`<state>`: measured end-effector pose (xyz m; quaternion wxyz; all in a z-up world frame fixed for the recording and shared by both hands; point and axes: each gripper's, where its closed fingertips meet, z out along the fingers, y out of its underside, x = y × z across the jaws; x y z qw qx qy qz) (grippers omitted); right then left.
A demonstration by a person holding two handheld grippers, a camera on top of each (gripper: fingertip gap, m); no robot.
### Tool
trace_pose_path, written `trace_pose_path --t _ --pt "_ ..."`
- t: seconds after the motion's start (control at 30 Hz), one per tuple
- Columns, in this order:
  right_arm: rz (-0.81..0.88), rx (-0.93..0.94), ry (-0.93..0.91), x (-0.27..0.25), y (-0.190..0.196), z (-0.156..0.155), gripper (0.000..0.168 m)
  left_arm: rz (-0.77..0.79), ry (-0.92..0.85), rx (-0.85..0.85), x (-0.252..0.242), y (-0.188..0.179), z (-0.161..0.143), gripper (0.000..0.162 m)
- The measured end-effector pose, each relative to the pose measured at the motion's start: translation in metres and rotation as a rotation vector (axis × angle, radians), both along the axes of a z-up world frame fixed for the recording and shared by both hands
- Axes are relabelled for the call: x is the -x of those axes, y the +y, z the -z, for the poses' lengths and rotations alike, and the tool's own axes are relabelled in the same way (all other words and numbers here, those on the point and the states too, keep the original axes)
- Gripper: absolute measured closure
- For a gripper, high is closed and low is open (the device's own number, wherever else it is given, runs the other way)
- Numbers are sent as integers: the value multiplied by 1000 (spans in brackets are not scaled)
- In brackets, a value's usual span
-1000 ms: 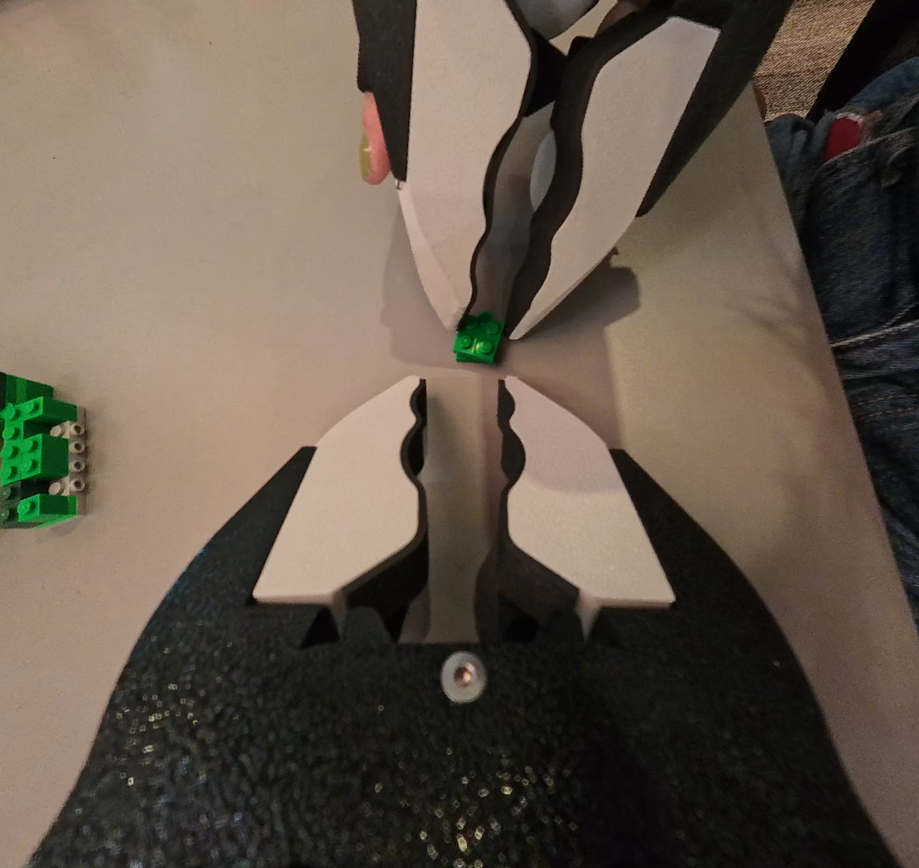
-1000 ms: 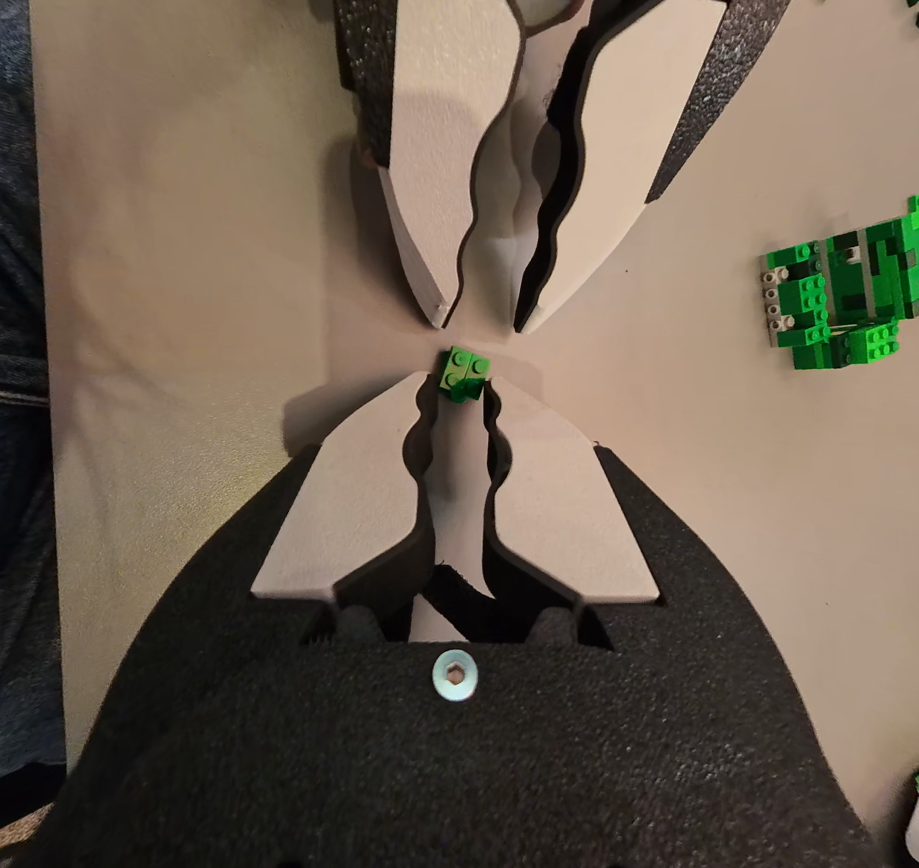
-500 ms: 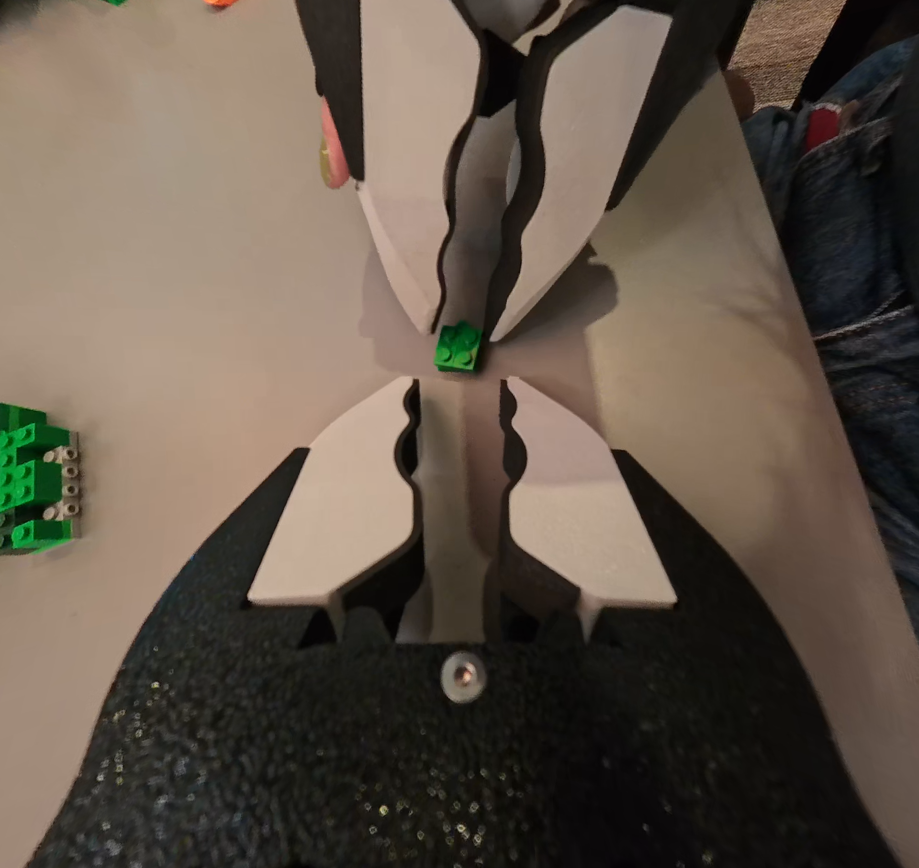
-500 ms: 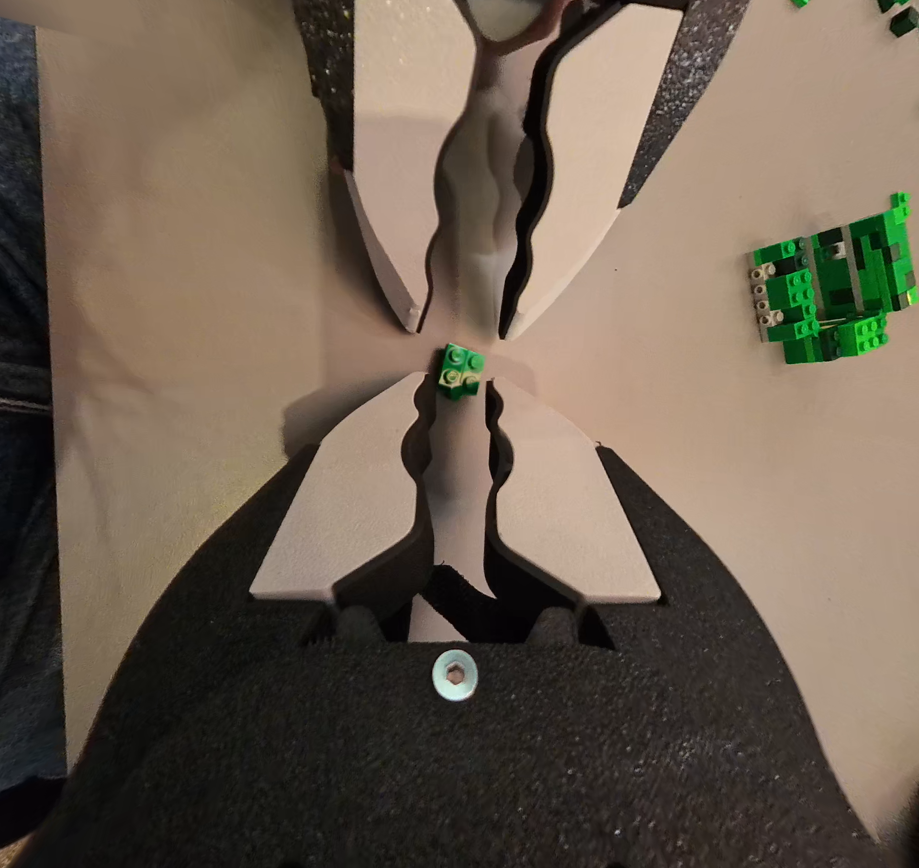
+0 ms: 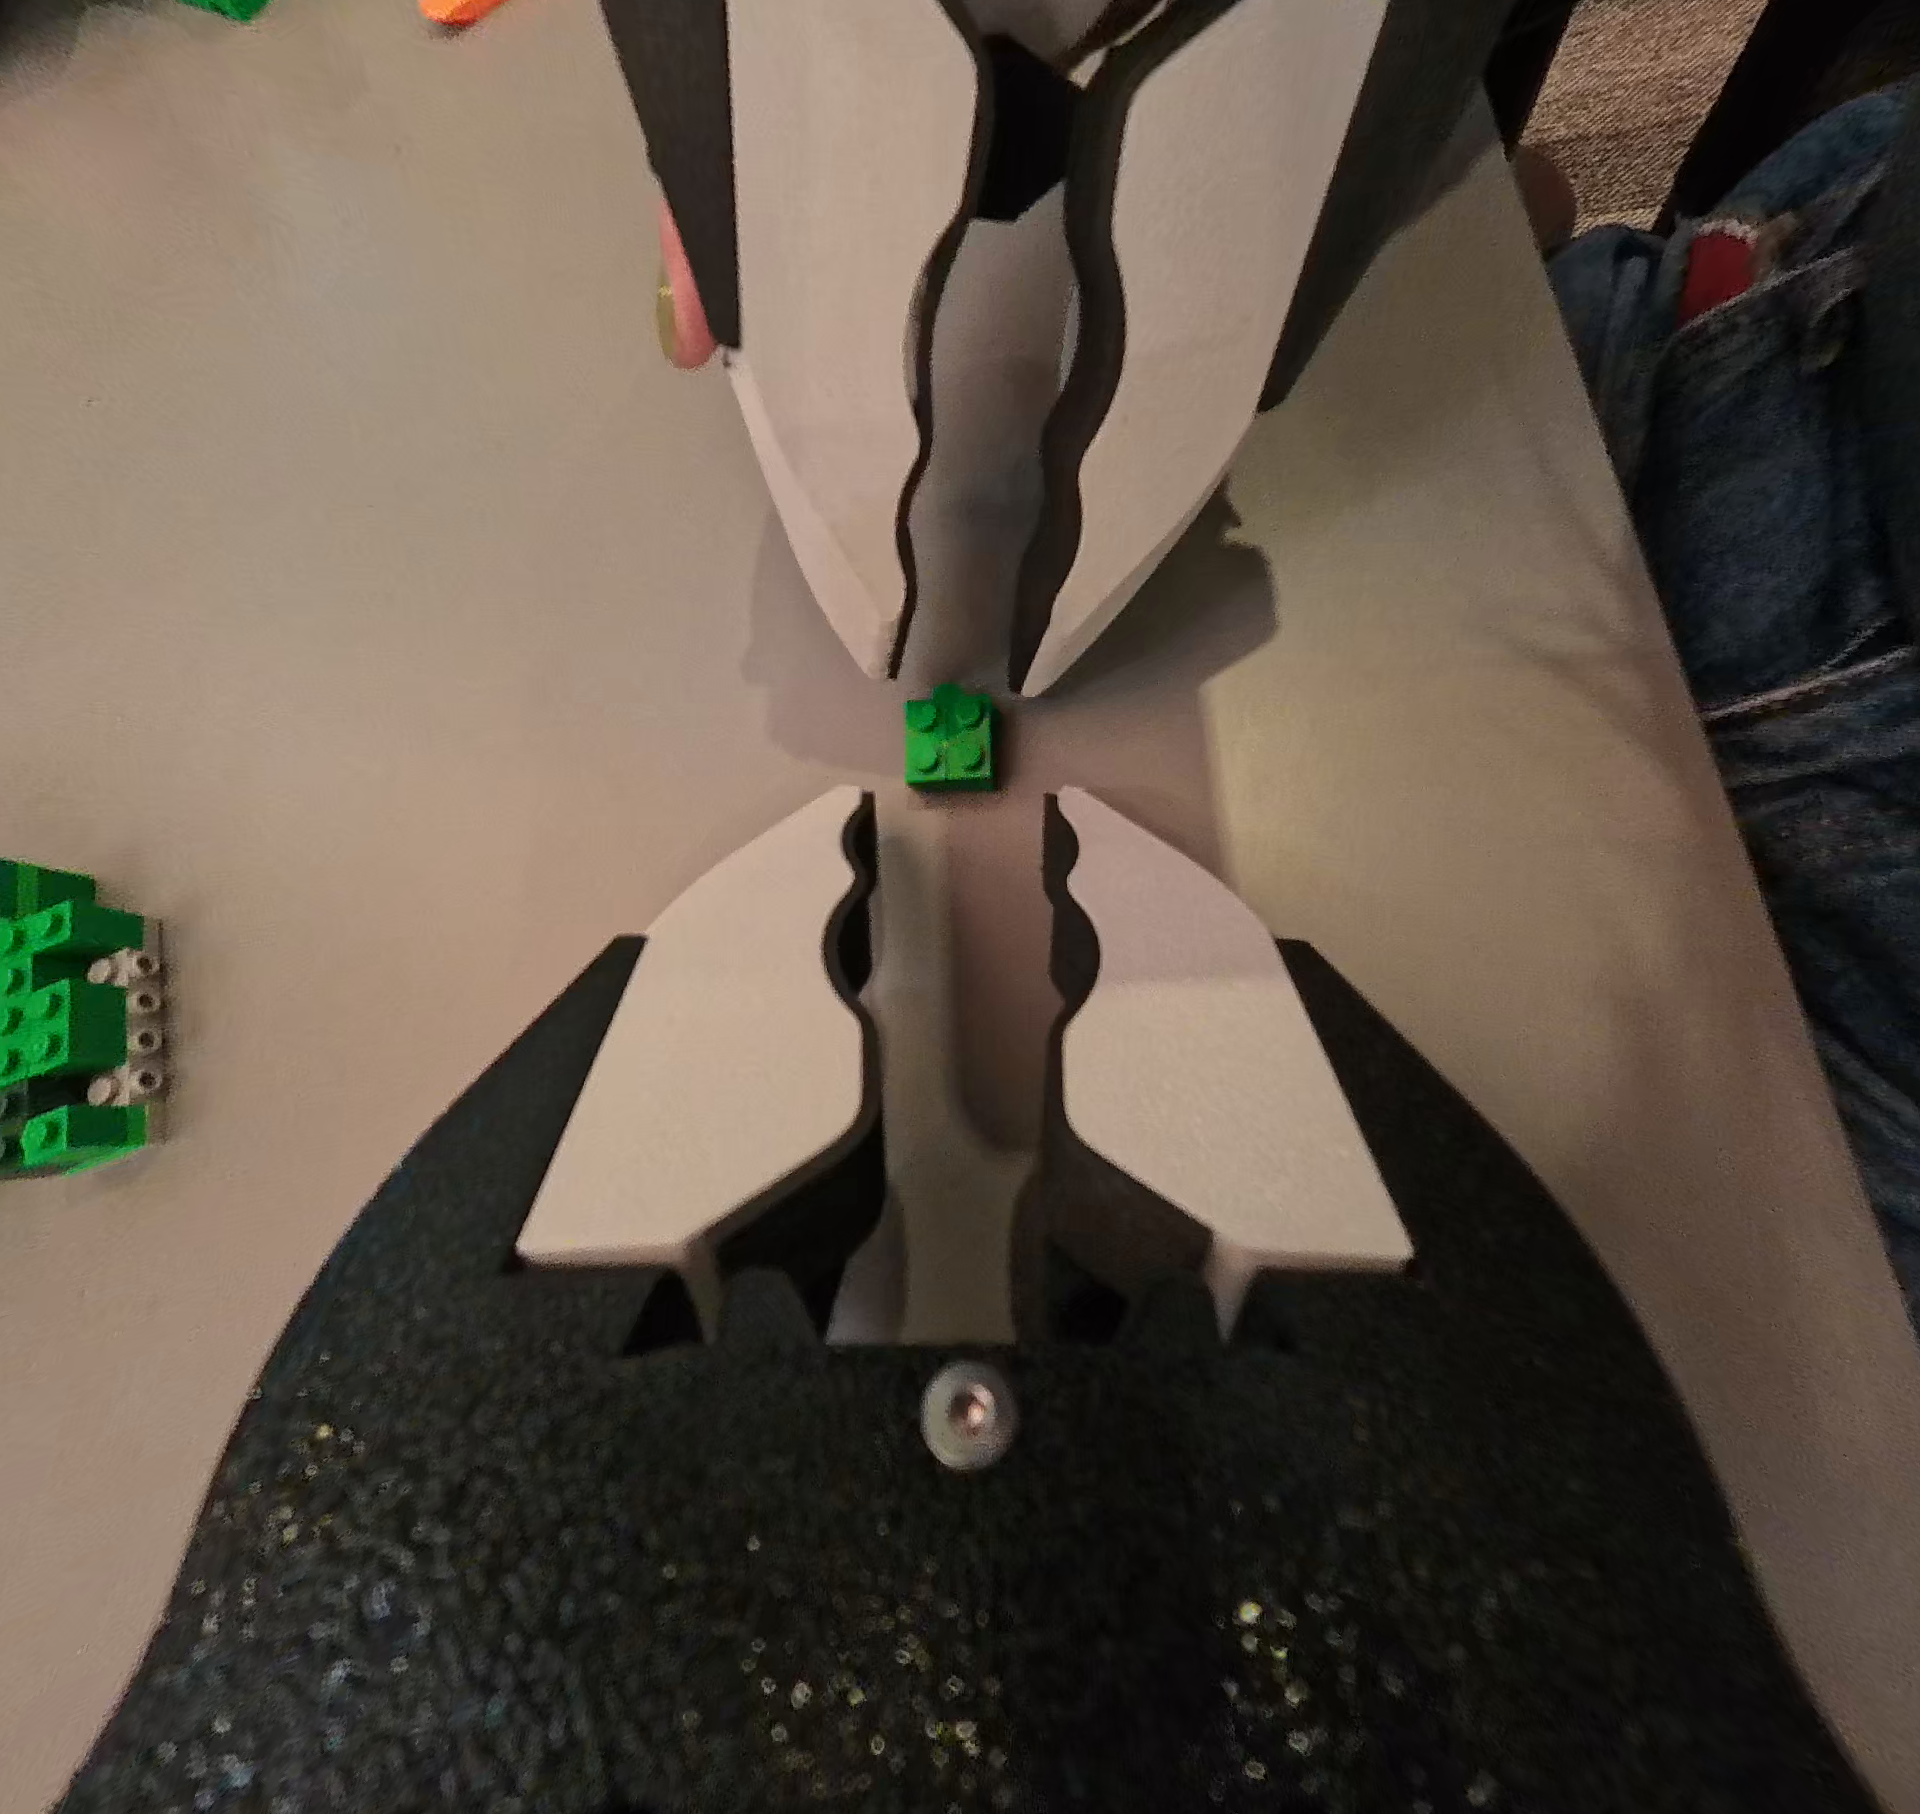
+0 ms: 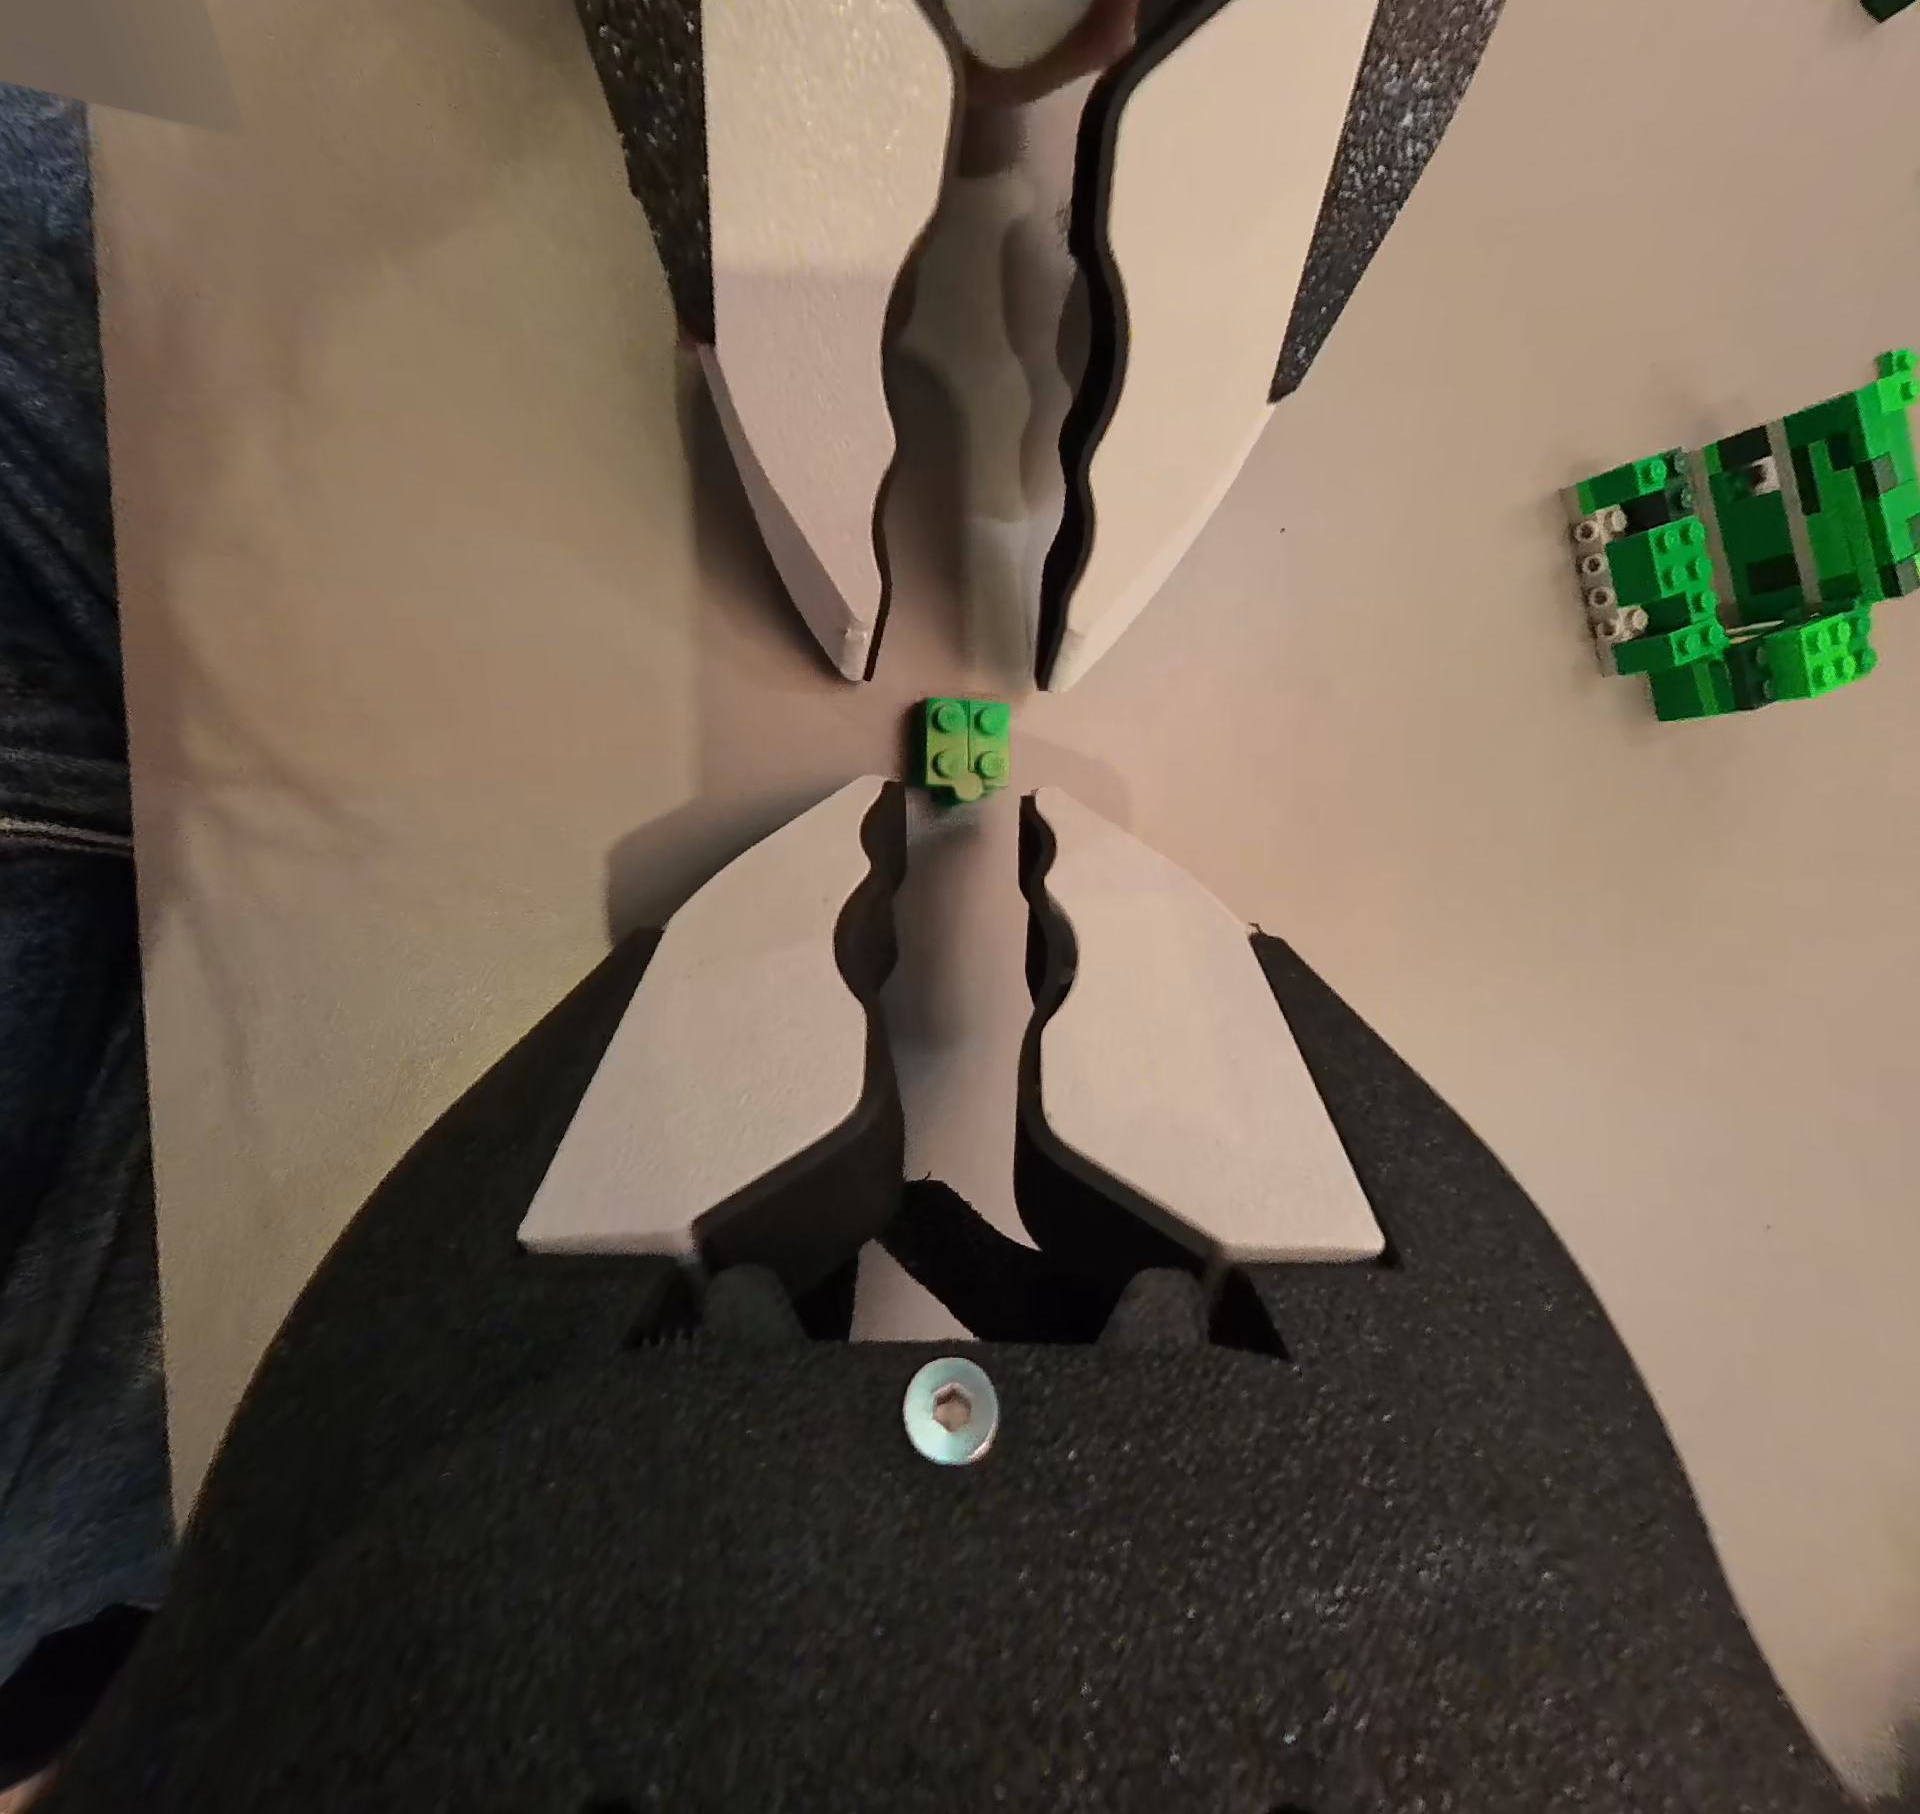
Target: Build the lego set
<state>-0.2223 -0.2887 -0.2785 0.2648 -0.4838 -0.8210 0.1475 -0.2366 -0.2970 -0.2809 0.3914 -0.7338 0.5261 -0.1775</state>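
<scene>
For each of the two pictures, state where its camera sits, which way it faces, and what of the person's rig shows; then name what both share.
Left wrist view: on the left gripper, looking along its open fingers toward the right gripper and a denim-clad leg.
Right wrist view: on the right gripper, facing the left gripper.
Shared: the small green brick piece, the green lego build, the table.

Both wrist cameras look steeply down at the counter (image 5: 312, 517) from close range, facing each other; each shows the same small green piece (image 5: 953, 746) (image 6: 961, 748), probably lying centred between them.
</scene>
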Motion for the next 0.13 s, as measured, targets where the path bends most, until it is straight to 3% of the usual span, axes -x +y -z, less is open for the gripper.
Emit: trace_pose_path --t 0.03,0.13 --pt "9 12 13 -1 0 -1 148 9 1 -3 -2 0 0 133" --pt "45 76 69 -4 2 -4 148 24 -3 14 -7 1 0 134"
